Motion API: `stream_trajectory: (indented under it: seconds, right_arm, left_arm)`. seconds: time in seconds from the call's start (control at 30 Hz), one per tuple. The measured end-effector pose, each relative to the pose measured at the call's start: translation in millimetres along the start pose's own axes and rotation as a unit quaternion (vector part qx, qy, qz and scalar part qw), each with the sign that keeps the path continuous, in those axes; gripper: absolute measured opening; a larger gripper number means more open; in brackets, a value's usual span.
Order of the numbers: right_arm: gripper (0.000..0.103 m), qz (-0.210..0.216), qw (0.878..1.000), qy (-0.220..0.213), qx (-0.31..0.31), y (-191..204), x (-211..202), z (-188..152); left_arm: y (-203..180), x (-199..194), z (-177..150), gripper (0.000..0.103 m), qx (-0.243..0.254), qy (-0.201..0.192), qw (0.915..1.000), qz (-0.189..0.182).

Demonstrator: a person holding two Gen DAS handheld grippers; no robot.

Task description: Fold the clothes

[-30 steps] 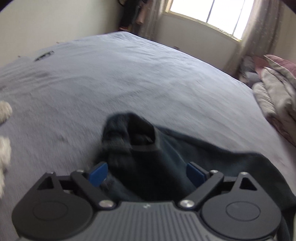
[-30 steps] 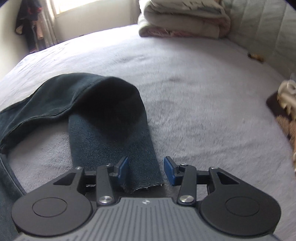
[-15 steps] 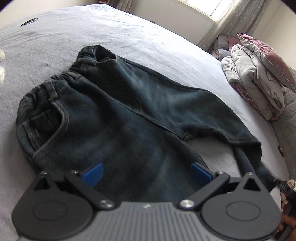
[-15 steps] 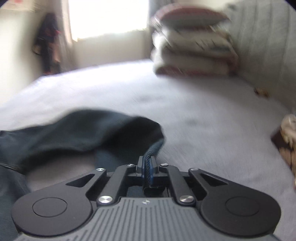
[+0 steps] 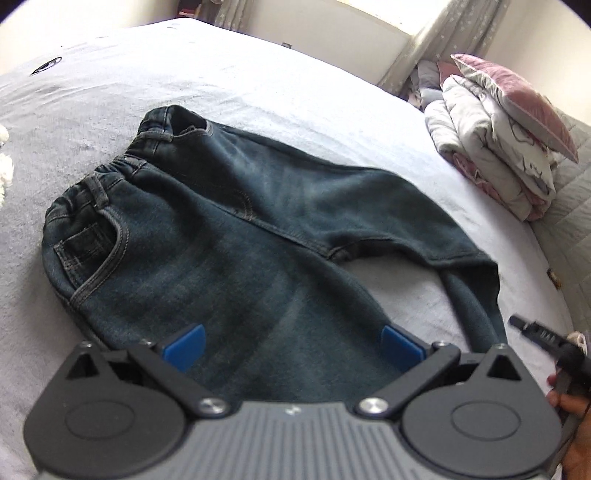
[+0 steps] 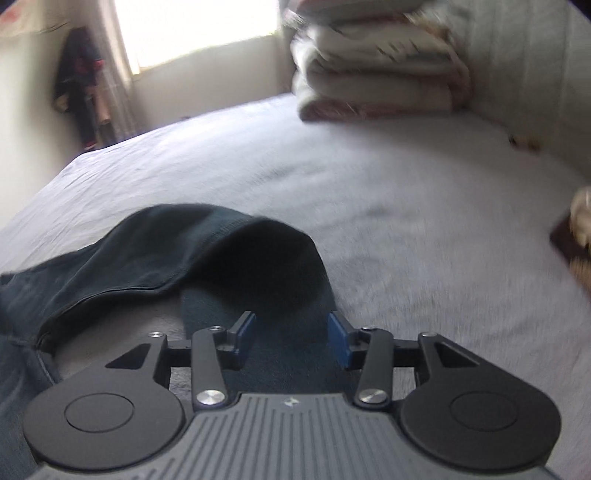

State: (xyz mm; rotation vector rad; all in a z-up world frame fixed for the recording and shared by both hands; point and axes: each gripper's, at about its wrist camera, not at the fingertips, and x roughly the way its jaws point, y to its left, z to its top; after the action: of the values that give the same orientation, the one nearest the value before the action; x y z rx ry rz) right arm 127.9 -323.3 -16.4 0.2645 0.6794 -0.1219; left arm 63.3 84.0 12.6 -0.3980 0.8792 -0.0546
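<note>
Lying spread on the grey bed (image 5: 295, 92), the dark jeans (image 5: 229, 236) show no brand tag or readable writing; only grey stitching on the pocket and belt loops stands out. A small dark mark on the bedcover (image 5: 46, 68) at far left is too blurred to read. The left gripper (image 5: 293, 343) hangs over the near part of the jeans, its blue fingers (image 5: 184, 343) spread wide with nothing pinched. This left view alone takes in the waistband, both legs and, at the right edge, a person's hand (image 5: 565, 402) behind a black tool tip. The right view alone shows the far leg doubled back in a loop, a window (image 6: 195, 29) and hanging clothes. The right gripper (image 6: 291, 338) is opening, denim below its fingers (image 6: 338, 339), pads not pressing it. Folded bedding (image 6: 380, 74) appears in both views.
</note>
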Motion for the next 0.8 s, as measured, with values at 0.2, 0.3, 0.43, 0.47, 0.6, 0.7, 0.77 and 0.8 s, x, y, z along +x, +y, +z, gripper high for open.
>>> stream_trajectory:
  seconds: [0.2,0.3,0.43,0.47,0.6,0.7,0.77,0.8]
  right_arm:
    - [0.050,-0.034,0.998,0.030,0.033,-14,21,-11]
    - [0.050,-0.037,0.998,0.031,0.033,-18,34,-10]
    - [0.050,-0.028,0.999,0.018,0.007,-11,43,-9]
    - [0.050,-0.025,1.000,0.014,0.000,-9,45,-8]
    - [0.032,-0.016,1.000,-0.008,-0.003,-5,54,-6]
    - [0.007,-0.031,0.999,-0.025,0.005,-2,46,-1]
    - [0.006,-0.015,0.999,-0.040,0.014,3,33,4]
    - [0.006,-0.003,0.999,-0.048,0.012,8,25,7]
  left_arm:
    - [-15,23,-1,0.103,-0.032,0.018,0.9989,-0.029]
    - [-23,35,-3,0.103,-0.020,0.004,0.9992,-0.033]
    - [-26,47,-5,0.103,0.001,-0.022,0.9987,-0.045]
    - [-25,50,-5,0.103,0.006,-0.028,0.9984,-0.048]
    - [-23,57,1,0.103,0.013,-0.032,0.9976,-0.061]
    - [-22,59,6,0.103,0.005,-0.037,0.9968,-0.071]
    - [-22,60,8,0.103,0.001,-0.036,0.9966,-0.074]
    - [-22,61,8,0.103,0.001,-0.035,0.9965,-0.076]
